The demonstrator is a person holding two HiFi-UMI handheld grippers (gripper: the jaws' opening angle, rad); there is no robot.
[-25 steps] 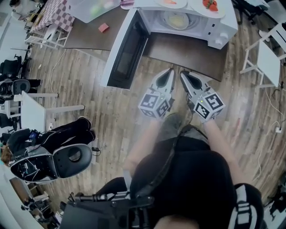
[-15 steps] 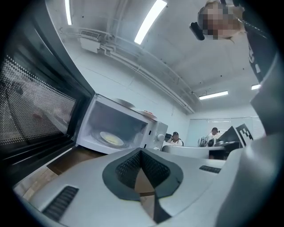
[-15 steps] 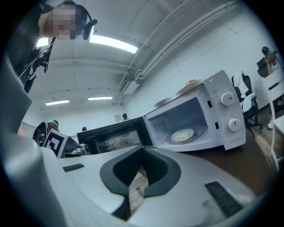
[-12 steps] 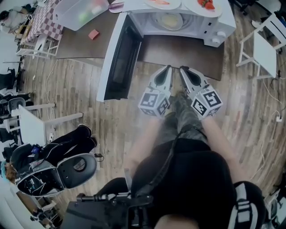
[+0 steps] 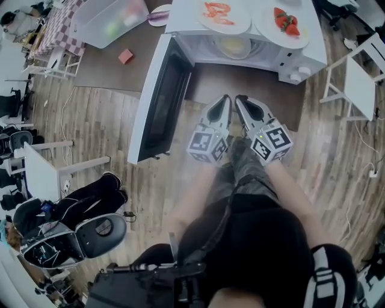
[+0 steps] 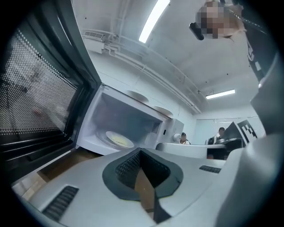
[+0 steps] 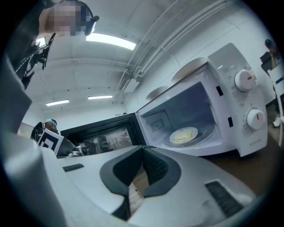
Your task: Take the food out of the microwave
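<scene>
Head view, left to right: clear plastic bin [image 5: 108,21] and small red block [image 5: 126,56] on the brown table [image 5: 108,75]. Next the microwave door [image 5: 157,102], swung fully open to the left, dark window facing up. White microwave [image 5: 304,51] stands on the same table, cavity open toward the person. The plate of food [image 5: 233,45], pale yellow, sits inside the cavity on the turntable, nothing touching it. On the microwave top are two more plates, one with a red smear [image 5: 224,12] and one with red fruit pieces [image 5: 284,21]. Both tools are side by side in front of the opening, over the table's near part, outside the cavity, tips close to each other. On the left gripper [image 5: 225,99] the fingers meet at the tips with nothing between them. Left gripper view confirms it, with the plate beyond the tips. On the right gripper [image 5: 240,99] the fingers are also closed tip to tip, empty. Right gripper view shows the plate up and right of the tips, and two control knobs [image 7: 245,80] at far right. White chair [image 5: 355,78] by the right edge.
</scene>
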